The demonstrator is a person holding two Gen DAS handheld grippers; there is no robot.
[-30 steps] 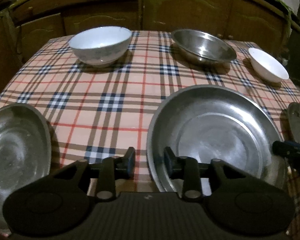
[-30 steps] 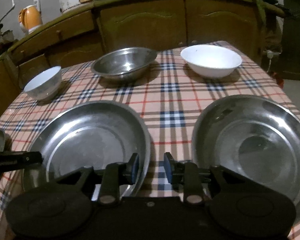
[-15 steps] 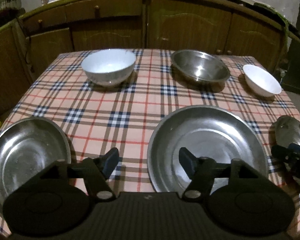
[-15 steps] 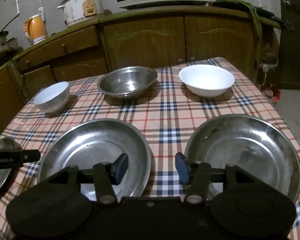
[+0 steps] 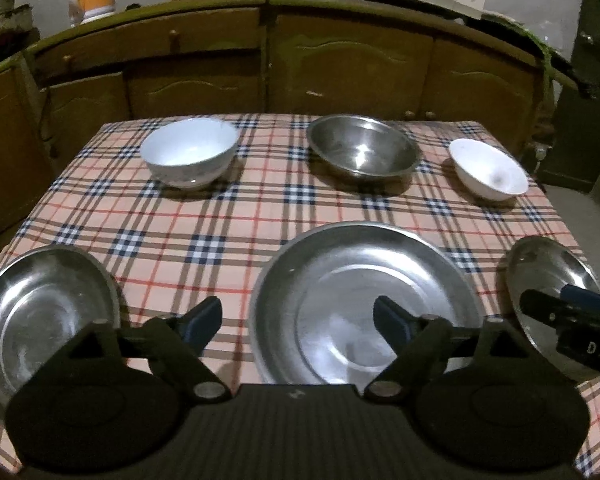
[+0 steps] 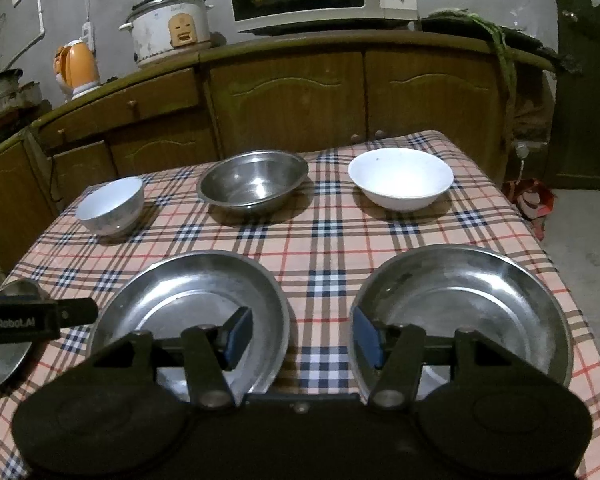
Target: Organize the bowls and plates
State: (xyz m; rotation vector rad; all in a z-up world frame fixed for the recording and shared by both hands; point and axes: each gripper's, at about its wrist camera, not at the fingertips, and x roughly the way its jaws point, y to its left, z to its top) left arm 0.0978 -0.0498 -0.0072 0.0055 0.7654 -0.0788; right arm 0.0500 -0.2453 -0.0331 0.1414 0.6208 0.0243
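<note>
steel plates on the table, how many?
3, in the near row: left steel plate, middle steel plate, right steel plate. None stacked or visibly hidden.

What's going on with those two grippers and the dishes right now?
Left gripper, right gripper: jaws just opened, empty. Three steel plates, three bowls unstacked. Nothing obstructing.

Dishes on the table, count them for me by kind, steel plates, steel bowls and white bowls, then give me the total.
Steel plates: 3, left, middle, right
Steel bowls: 1
White bowls: 2, left, right
Total: 6
</note>
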